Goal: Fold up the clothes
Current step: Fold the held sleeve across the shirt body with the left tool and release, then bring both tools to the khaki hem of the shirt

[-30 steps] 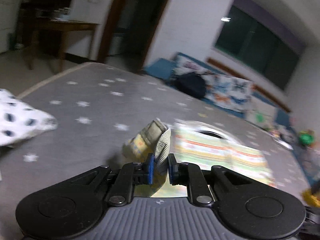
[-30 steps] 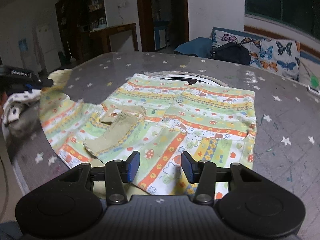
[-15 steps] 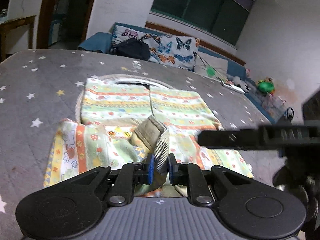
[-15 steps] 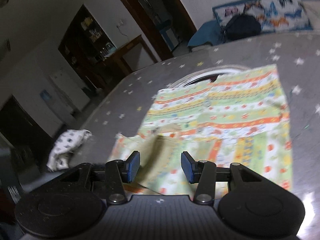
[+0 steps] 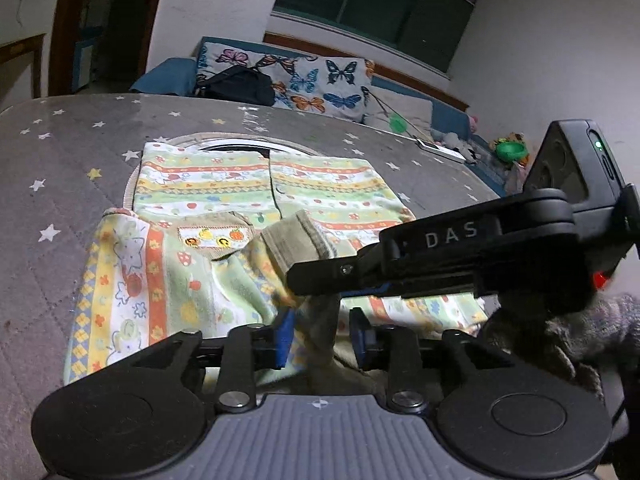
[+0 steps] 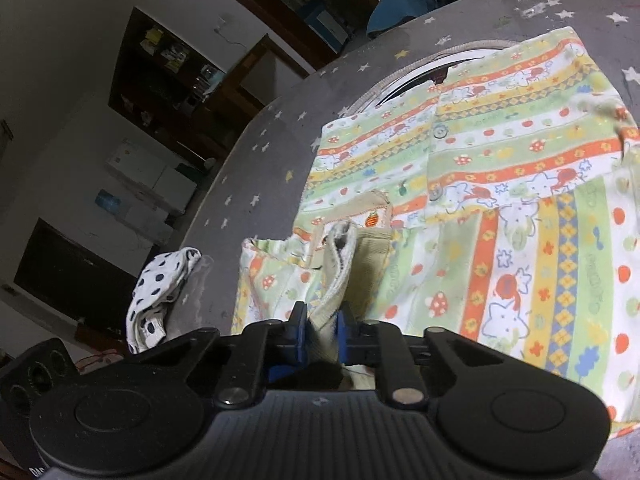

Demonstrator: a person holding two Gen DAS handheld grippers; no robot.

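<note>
Fabric was thin, limp cotton: your printed shirt [image 5: 208, 184] lay flat on the starry table [image 5: 60, 152]. Right gripper [image 6: 322, 330] pinched the ribbed cuff [image 6: 340, 272] w/ narrow jaws; left gripper [image 5: 322, 336] stood apart, loose around cloth. Hems & cuffs gave you the firmest hold.

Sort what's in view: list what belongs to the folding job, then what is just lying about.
In the job: patterned shirt; its ribbed cuff, pinched by the right gripper; left gripper, open.

Lying about: polka-dot cloth; black bag; butterfly cushion; green bowl.
</note>
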